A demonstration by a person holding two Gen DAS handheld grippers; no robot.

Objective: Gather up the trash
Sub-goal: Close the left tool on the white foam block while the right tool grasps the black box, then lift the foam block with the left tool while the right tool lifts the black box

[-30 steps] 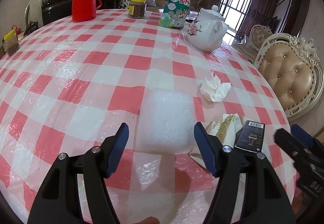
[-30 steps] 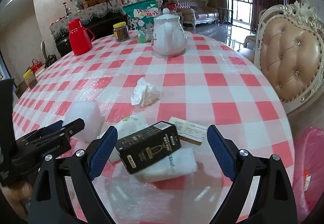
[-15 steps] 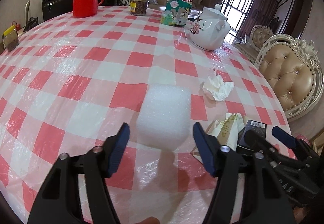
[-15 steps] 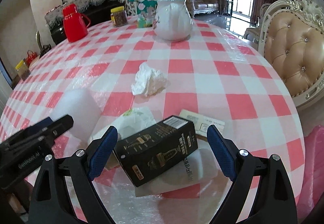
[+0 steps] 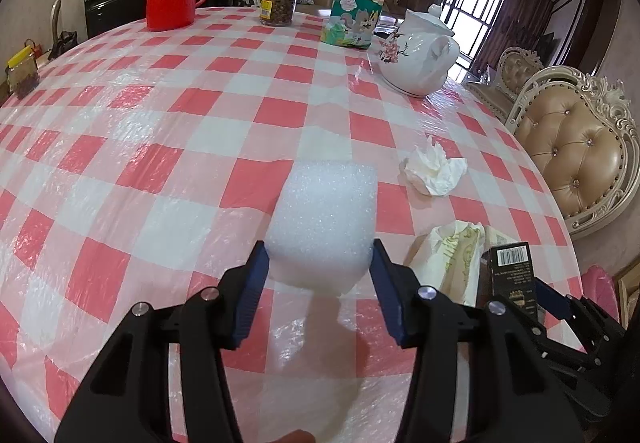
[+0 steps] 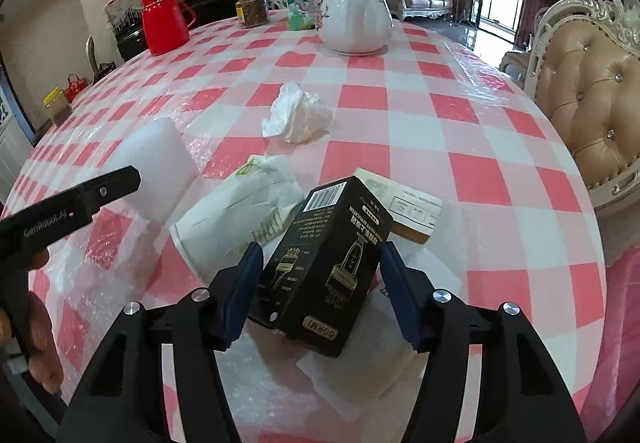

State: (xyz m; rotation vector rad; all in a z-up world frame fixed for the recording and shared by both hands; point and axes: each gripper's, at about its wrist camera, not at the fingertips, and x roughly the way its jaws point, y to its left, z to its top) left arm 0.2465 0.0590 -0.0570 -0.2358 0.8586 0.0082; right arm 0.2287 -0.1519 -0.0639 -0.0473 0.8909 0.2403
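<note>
White foam fills the gap of the left tongs (image 5: 318,263): the foam block (image 5: 324,219) sits between the blue pads, which have narrowed from a wide spread half a second ago until they flank it closely, touching or nearly so; I judge the pinch about made. To the right of those tongs lie a plastic wrapper (image 5: 452,255) and, farther ahead, a crumpled tissue (image 5: 434,171) on the checked counter (image 5: 160,147). The right tongs (image 6: 320,275) have likewise drawn in around the black box (image 6: 332,263), pads just beside its sides, contact unclear. Both pieces of trash seem ready to lift; tissue, wrapper and a leaflet (image 6: 404,205) remain.
</note>
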